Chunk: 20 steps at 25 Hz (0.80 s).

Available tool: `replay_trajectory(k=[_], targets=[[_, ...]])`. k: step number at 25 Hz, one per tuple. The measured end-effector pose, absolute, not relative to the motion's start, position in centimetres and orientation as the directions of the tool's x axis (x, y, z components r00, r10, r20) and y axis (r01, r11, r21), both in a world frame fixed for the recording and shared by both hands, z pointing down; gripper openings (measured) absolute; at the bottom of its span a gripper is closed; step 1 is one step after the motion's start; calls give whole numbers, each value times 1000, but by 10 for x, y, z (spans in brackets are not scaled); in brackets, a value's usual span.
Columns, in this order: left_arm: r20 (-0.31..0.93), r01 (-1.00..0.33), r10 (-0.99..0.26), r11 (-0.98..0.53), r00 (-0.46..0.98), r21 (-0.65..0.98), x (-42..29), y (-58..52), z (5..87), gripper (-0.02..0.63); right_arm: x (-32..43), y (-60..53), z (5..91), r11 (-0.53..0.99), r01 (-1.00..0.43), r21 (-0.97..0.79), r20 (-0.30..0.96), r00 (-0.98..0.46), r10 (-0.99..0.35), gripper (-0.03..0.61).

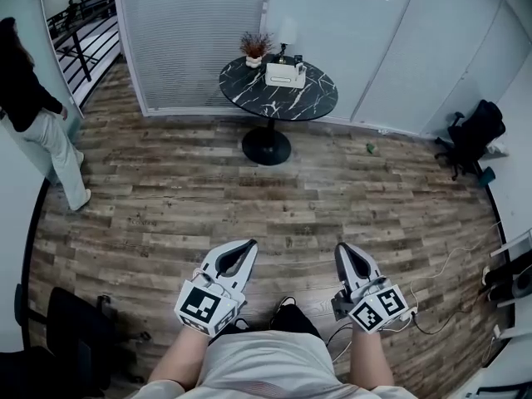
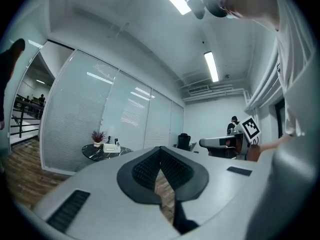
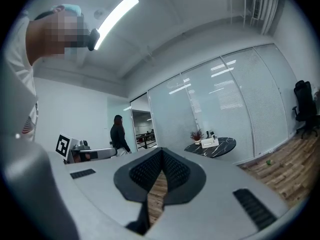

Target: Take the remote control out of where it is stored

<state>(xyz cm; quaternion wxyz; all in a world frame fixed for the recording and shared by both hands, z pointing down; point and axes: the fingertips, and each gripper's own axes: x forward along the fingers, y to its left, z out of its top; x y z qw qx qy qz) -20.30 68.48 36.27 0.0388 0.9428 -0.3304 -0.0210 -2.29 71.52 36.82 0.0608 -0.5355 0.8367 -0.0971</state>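
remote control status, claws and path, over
Left claw shut, empty; right claw shut, empty. Remote not made out; white box on round table far ahead. Person off left, not in path.

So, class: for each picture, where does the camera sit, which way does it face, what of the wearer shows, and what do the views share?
Head view: on the head, looking forward and steeply down at the wood floor; forearms, left hand-held gripper and right hand-held gripper show.
Left gripper view: rides that gripper, level along its shut jaws toward the round table; wearer's torso at right.
Right gripper view: likewise, table ahead-right; torso at left.
Shared: all three show the round table and its plant.
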Motion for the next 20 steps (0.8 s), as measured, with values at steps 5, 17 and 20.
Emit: replay_trajectory(k=[5, 17, 20], targets=[[16, -636, -638, -766, 770, 93, -209, 655, 372, 8, -17, 674, 374, 389, -887, -249, 24, -407, -913, 12], [40, -738, -739, -667, 673, 106, -193, 518, 365, 8, 20, 520, 364, 453, -812, -369, -27, -478, -878, 12], [55, -755, -754, -648, 654, 102, -172, 484, 364, 8, 44, 480, 362, 455, -820, -347, -11, -482, -876, 12]])
